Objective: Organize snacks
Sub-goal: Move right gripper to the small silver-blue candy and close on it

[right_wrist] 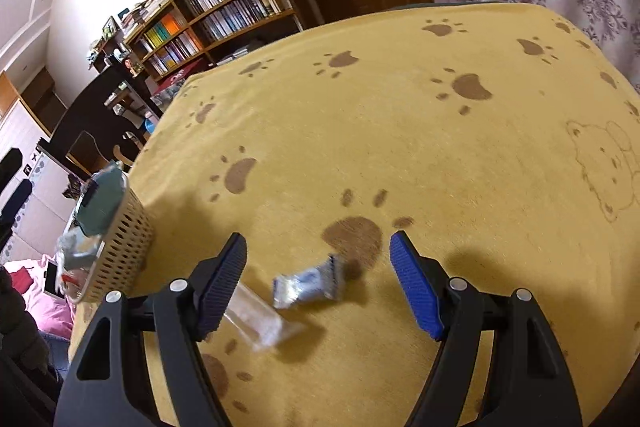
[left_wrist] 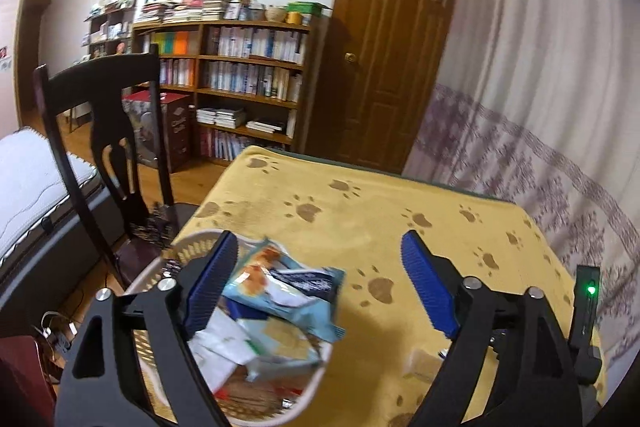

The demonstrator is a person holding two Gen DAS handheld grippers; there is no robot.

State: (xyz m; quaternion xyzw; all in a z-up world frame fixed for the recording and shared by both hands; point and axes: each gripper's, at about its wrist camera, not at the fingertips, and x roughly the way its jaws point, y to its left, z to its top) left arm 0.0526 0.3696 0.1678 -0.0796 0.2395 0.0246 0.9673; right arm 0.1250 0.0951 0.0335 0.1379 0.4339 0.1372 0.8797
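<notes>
In the left wrist view, a white perforated basket sits at the table's near left corner, piled with snack packets. A light blue packet lies on top, partly over the rim. My left gripper hangs open above it, its left pad over the basket. A small tan snack rests on the cloth near the right finger. In the right wrist view, my right gripper is open and low over the table. A small silver-blue wrapped snack lies between its fingers. A clear long packet lies by the left finger. The basket stands at the left.
The table wears a yellow cloth with brown paw prints. A dark wooden chair stands by the table's left side. Behind it are a bookshelf, a brown door and a patterned curtain. A bed lies at the far left.
</notes>
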